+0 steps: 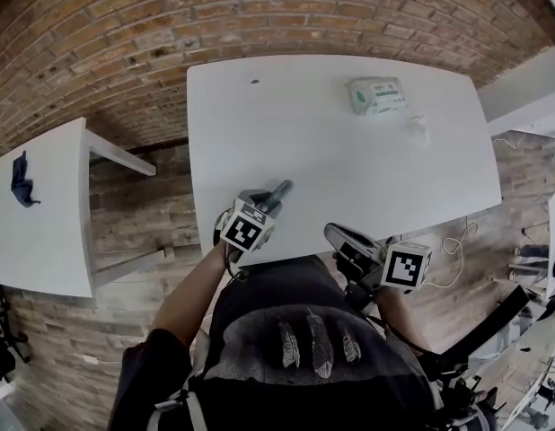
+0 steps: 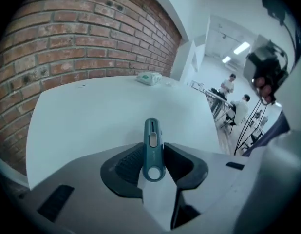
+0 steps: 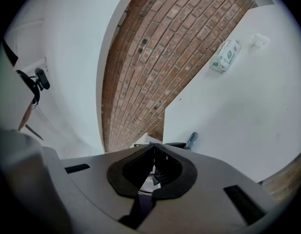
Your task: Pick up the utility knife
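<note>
Utility knife [image 2: 152, 135] sits low at the centre of the left gripper view — a slim teal plastic body with a slider slot and a round eyelet — clamped between the ribbed dark pads of the left gripper [image 2: 154, 155], by the near edge of the smooth white table [image 1: 349, 169]. A clean lift probably wants those pads square on the flat sides and a straight rise, since the hard, narrow handle could pivot. The right gripper [image 3: 153, 149], low in its own view, is closed on nothing.
</note>
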Motion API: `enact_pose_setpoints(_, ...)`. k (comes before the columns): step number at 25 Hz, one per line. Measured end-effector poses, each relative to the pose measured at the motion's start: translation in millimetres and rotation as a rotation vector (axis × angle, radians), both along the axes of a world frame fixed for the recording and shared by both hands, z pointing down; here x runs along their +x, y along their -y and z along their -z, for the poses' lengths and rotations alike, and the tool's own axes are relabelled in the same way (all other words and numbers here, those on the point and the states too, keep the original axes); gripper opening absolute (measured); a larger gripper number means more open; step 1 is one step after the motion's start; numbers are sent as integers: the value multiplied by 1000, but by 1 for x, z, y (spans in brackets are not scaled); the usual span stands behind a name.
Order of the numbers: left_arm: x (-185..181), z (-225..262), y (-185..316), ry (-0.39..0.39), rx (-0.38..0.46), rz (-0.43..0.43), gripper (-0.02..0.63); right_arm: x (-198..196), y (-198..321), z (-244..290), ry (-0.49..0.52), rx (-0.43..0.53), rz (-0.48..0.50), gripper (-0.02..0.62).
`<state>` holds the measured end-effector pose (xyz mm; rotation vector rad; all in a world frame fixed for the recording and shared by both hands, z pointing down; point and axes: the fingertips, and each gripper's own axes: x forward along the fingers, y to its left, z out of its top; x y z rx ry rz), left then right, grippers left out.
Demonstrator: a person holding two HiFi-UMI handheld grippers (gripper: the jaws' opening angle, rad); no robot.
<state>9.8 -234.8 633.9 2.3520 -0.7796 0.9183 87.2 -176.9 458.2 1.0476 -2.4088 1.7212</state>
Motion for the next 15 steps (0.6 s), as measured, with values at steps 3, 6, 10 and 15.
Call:
enact_pose_setpoints(3, -7, 27, 1, -79, 22, 49, 127, 5, -1, 3, 10, 33, -30, 0)
enact_pose_setpoints(6, -15, 61, 3, -131, 89, 66, 127, 0, 0, 4, -8, 54, -48, 0)
enact_pose_setpoints(10, -22, 116, 4, -141, 237, 38, 127, -7, 8, 4, -57, 90, -65, 5)
enact_pose_setpoints(15, -19, 183, -9, -118, 443, -62, 127, -33, 22, 22, -20, 149, -45, 81)
